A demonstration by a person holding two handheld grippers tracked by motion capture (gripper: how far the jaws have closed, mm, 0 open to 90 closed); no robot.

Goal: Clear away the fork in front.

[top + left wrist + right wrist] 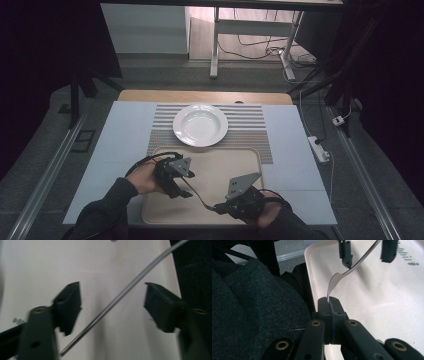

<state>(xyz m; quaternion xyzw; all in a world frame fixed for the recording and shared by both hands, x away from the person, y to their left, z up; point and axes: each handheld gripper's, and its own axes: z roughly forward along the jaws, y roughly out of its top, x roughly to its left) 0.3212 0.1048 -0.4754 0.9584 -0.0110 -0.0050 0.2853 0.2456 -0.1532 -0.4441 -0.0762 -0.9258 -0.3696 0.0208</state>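
right gripper [329, 301] clamped on fork [342, 272] head, presenting the handle; left gripper [112, 305] part-open, jaws straddling handle without contact, likely for a handover above tray [220, 165]

My table [120, 135] is covered in pale blue sheets, with a wooden edge showing at the far side. A striped mat [250, 125] lies across its middle, carrying a white plate [200, 125]. A beige tray [220, 170] sits nearest me.
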